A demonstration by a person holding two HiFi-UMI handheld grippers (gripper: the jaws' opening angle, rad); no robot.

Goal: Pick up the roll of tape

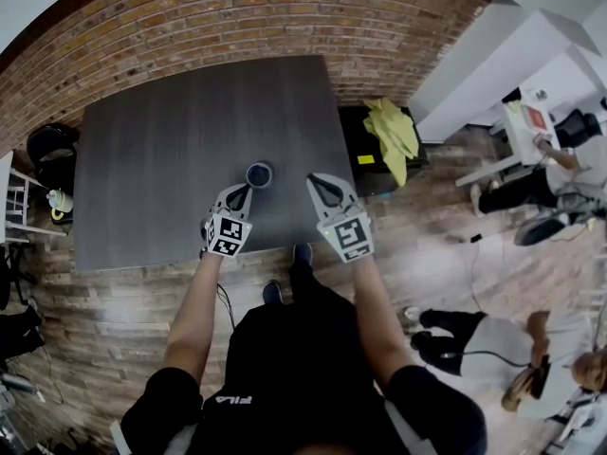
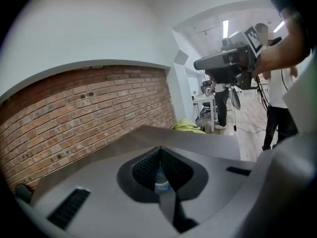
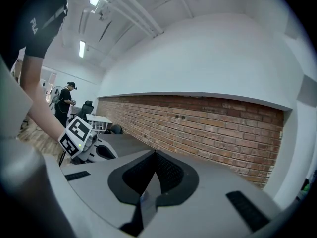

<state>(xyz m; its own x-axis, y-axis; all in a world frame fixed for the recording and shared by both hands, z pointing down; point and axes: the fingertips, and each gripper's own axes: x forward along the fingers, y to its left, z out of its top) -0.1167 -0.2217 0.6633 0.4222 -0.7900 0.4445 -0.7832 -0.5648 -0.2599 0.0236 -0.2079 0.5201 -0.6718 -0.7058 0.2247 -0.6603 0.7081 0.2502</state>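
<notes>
The roll of tape (image 1: 259, 174), a dark ring, lies flat on the grey table (image 1: 161, 150) near its front edge. My left gripper (image 1: 245, 191) points at the roll from just in front and to the left of it, jaws shut and empty. In the left gripper view the left gripper (image 2: 159, 151) has its pads together, with a small bluish patch low behind them. My right gripper (image 1: 314, 180) hovers to the right of the roll, apart from it. In its own view the right gripper (image 3: 155, 155) is shut with nothing in it.
A black box topped with a yellow cloth (image 1: 394, 133) stands off the table's right edge. A brick wall (image 1: 285, 17) runs behind the table. A dark chair (image 1: 52, 154) sits at the left. People (image 1: 474, 344) sit on the floor at the right.
</notes>
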